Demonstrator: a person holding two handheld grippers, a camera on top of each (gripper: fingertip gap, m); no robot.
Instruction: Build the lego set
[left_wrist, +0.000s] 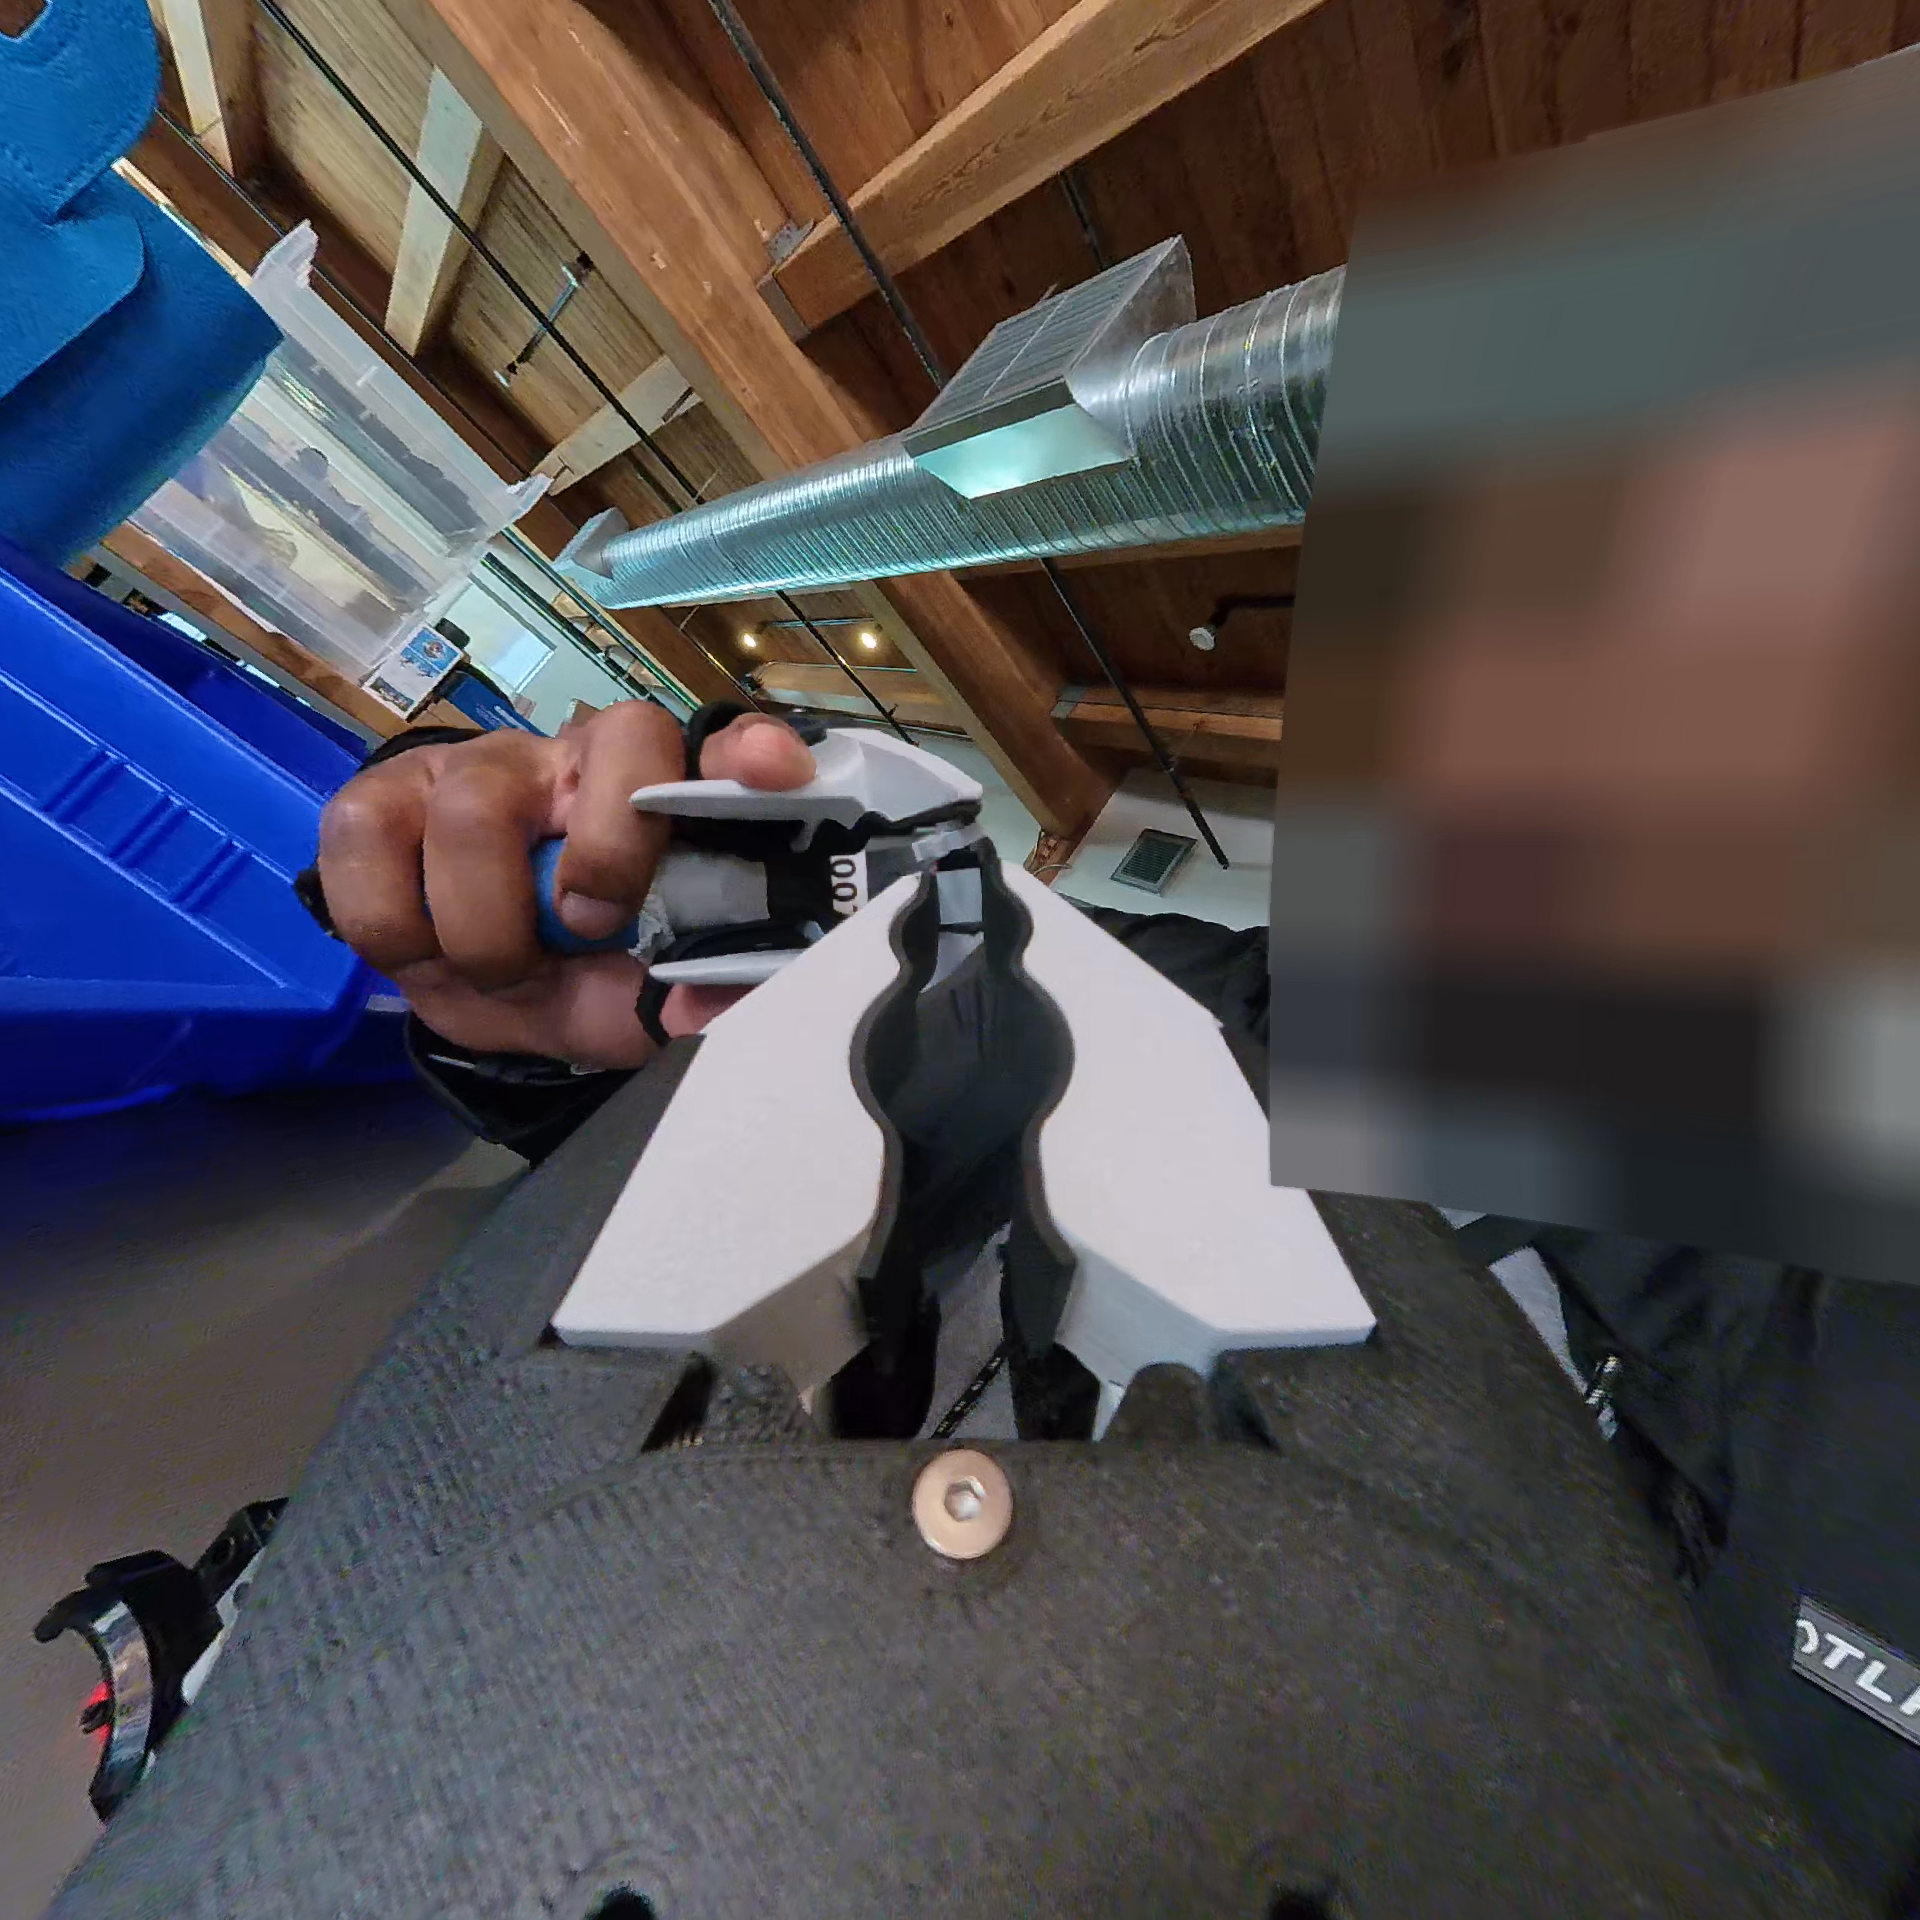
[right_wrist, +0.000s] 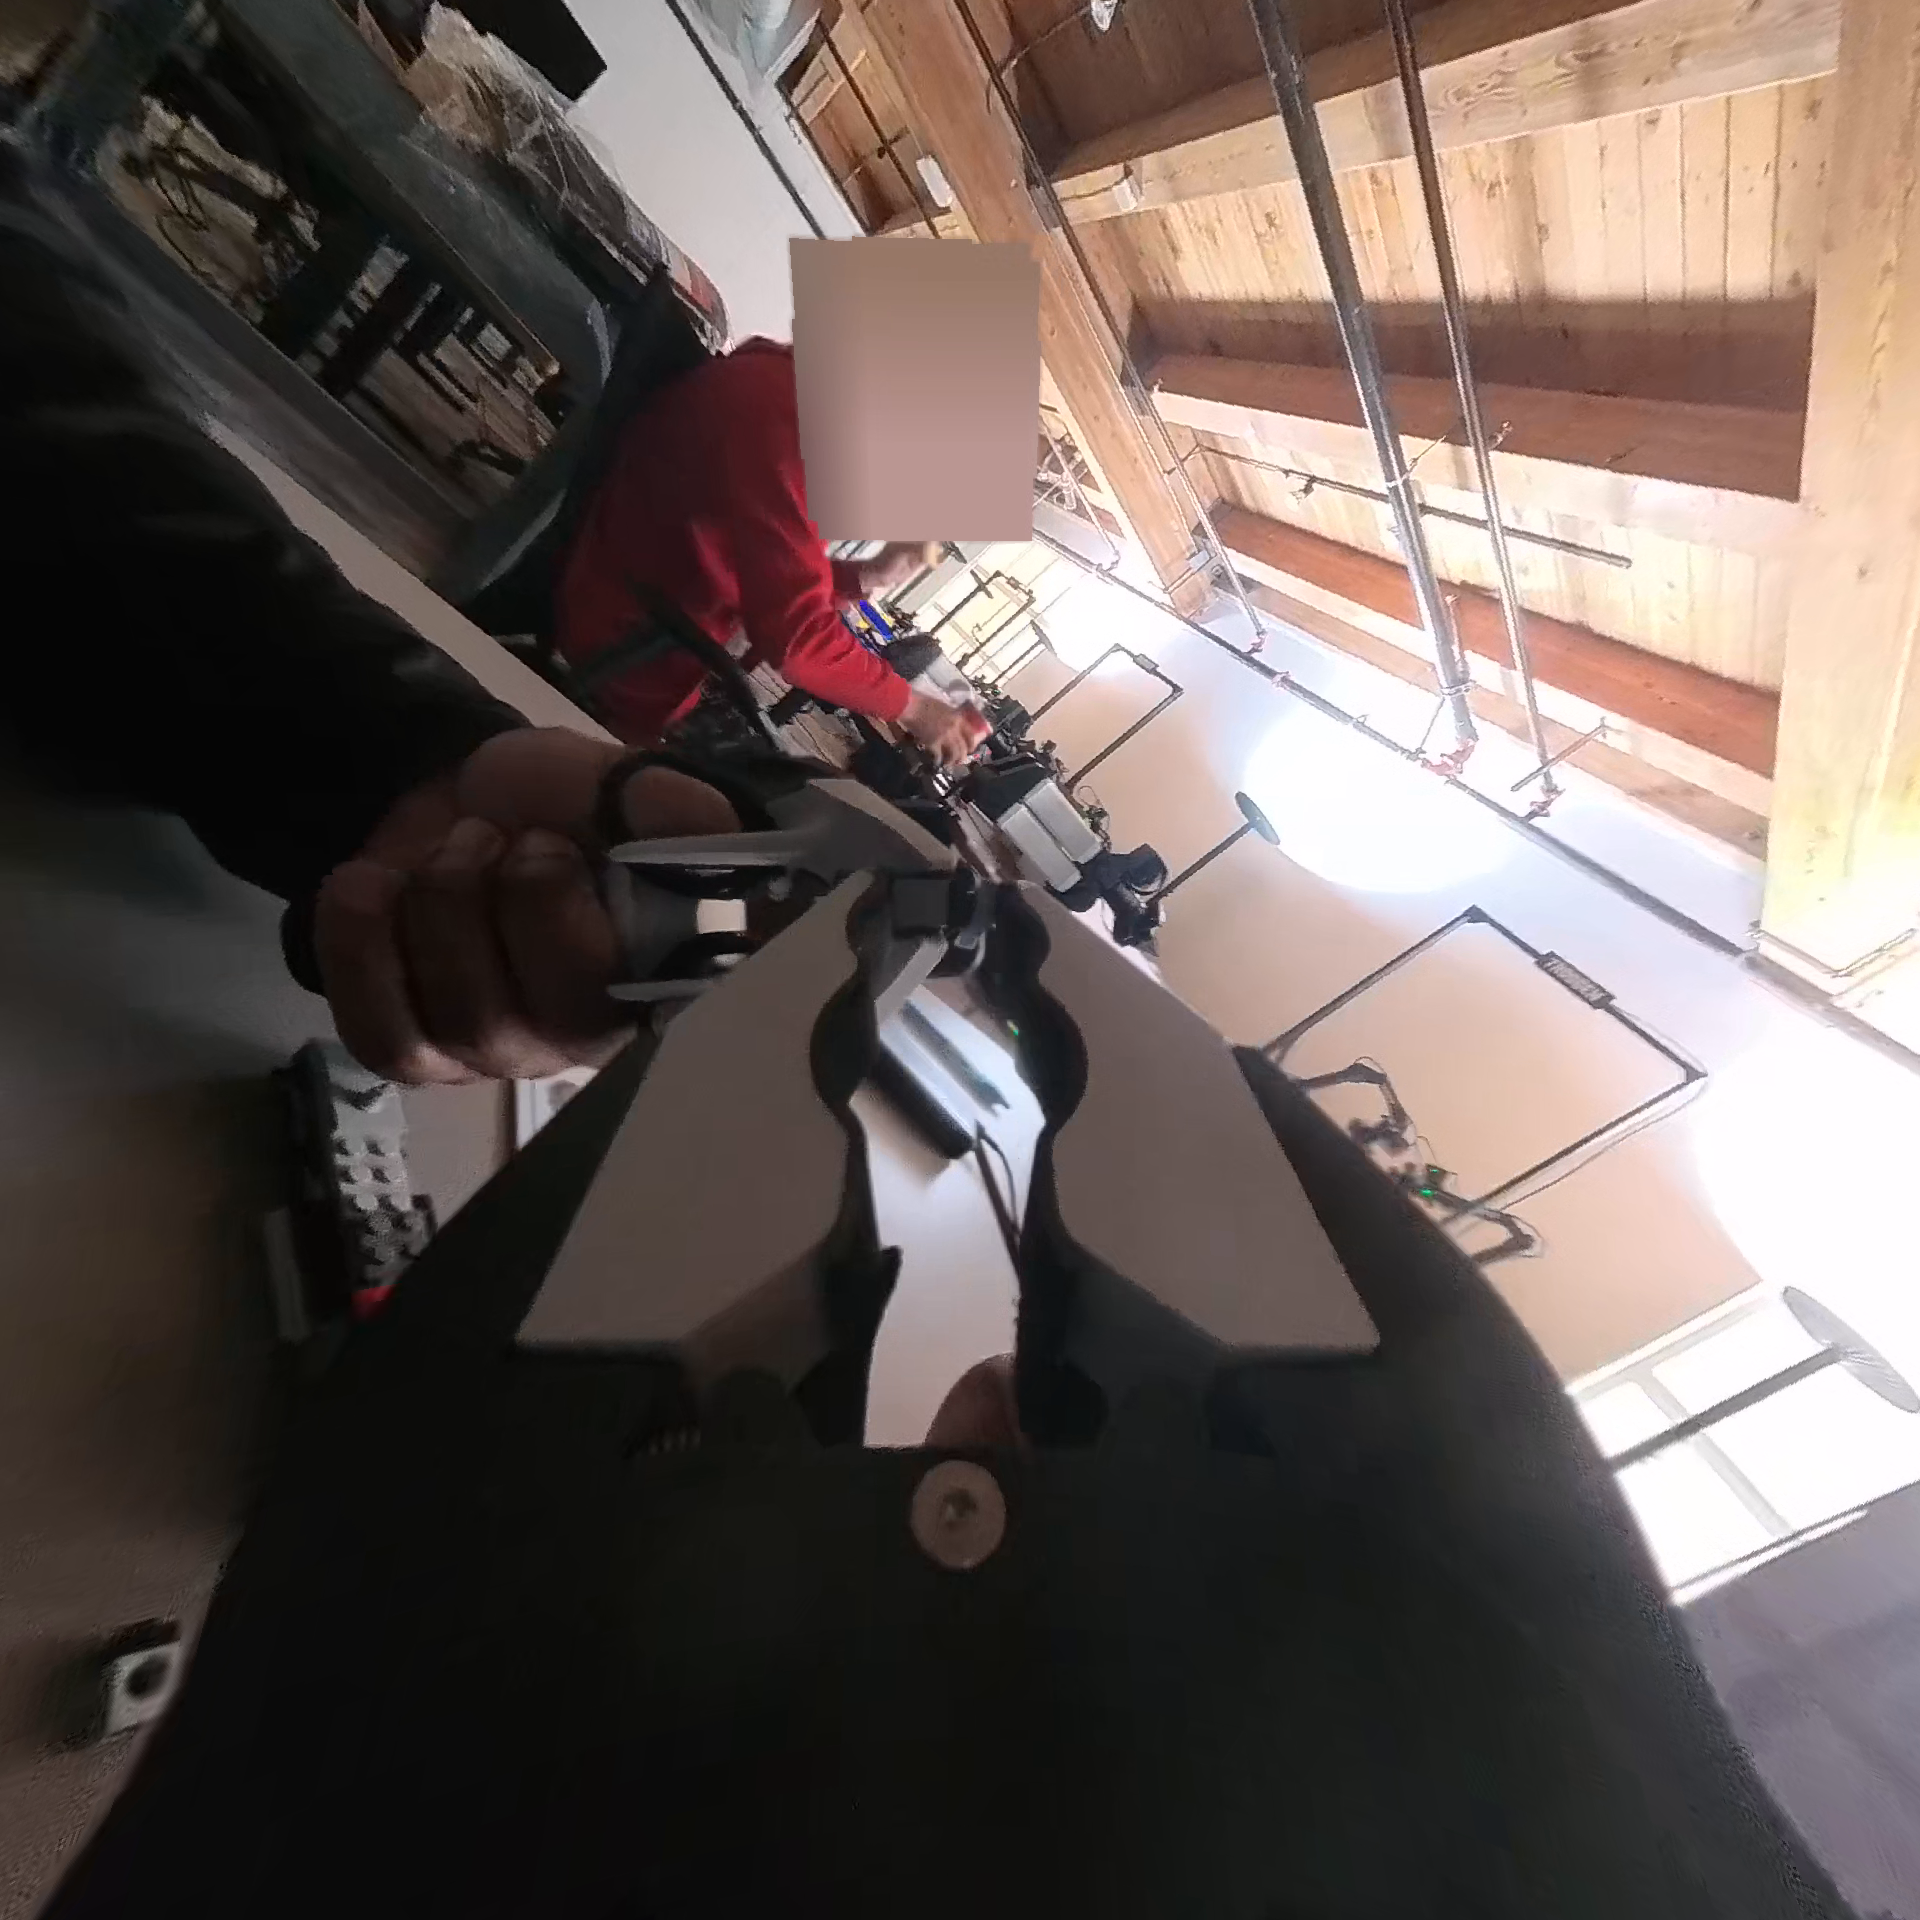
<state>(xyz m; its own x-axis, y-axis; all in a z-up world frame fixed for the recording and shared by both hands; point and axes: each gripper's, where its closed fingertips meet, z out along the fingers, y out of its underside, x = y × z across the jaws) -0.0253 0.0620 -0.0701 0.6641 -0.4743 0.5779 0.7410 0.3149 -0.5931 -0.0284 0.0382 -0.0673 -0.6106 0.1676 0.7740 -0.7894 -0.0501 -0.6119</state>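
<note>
Both grippers are raised and tilted up toward the ceiling, tip to tip. My left gripper (left_wrist: 958, 883) has its white fingers nearly closed on a small grey Lego piece (left_wrist: 954, 906). The right gripper (left_wrist: 831, 821), held in a hand, meets it from the left. In the right wrist view my right gripper (right_wrist: 940, 920) is nearly closed around a small black and grey Lego piece (right_wrist: 920, 904). The left gripper (right_wrist: 831, 831), held in a hand, touches that same spot. How the pieces join is hidden by the fingertips.
A partly built grey and black Lego assembly (right_wrist: 358, 1174) with a red part lies on the grey table (right_wrist: 94, 1403), with a small white piece (right_wrist: 140, 1673) nearer the edge. A blue bin (left_wrist: 156, 883) stands at the left. A person in red (right_wrist: 707, 540) works farther along. Less than 4 cm separates the two grippers' tips.
</note>
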